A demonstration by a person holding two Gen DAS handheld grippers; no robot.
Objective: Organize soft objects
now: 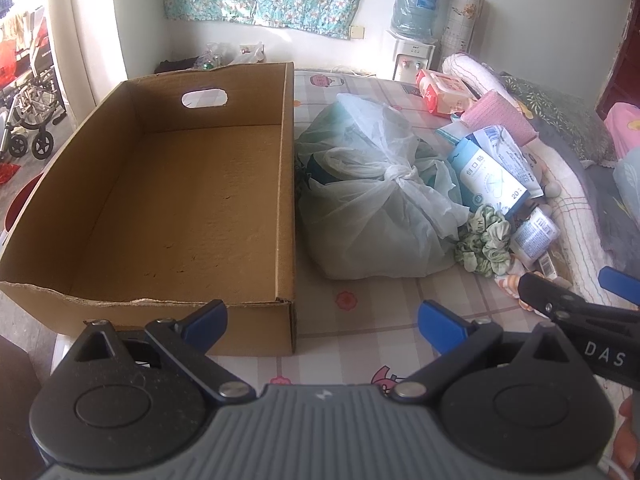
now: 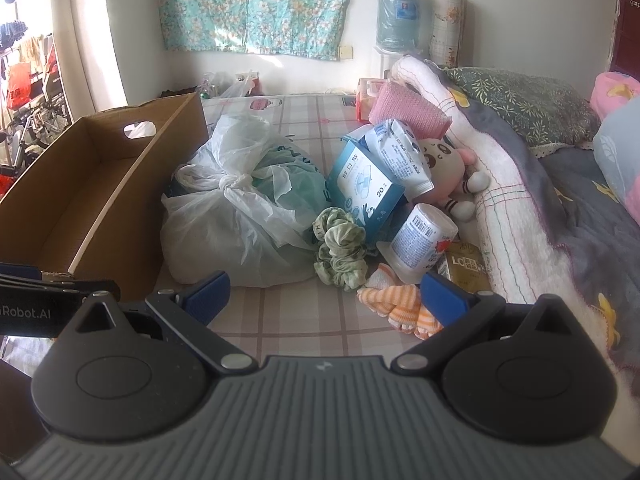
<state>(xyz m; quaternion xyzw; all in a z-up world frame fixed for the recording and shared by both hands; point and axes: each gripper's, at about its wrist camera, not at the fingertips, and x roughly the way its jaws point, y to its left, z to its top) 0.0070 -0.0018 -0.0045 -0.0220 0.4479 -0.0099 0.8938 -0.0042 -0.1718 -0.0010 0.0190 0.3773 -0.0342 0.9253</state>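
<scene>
While both grippers' fingers (image 1: 440, 326) gape, checked bedsheet (image 1: 360, 320), cardboard box (image 1: 180, 200), perhaps a water dispenser (image 1: 412, 58) behind.

Left wrist view: low over the bed (image 1: 360, 320), facing the cardboard box (image 1: 180, 200) close ahead. Right wrist view: further right, facing the clutter pile. Shared: box, tied plastic bag (image 2: 240, 220), green scrunchie (image 2: 340, 252).

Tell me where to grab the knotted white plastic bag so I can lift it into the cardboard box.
Grip the twisted knot atop the knotted white plastic bag, coming straight down with the open right hand-held gripper. The knot is the one firm, narrow bunch that stands clear; the loose film around it would likely slip or tear.
</scene>
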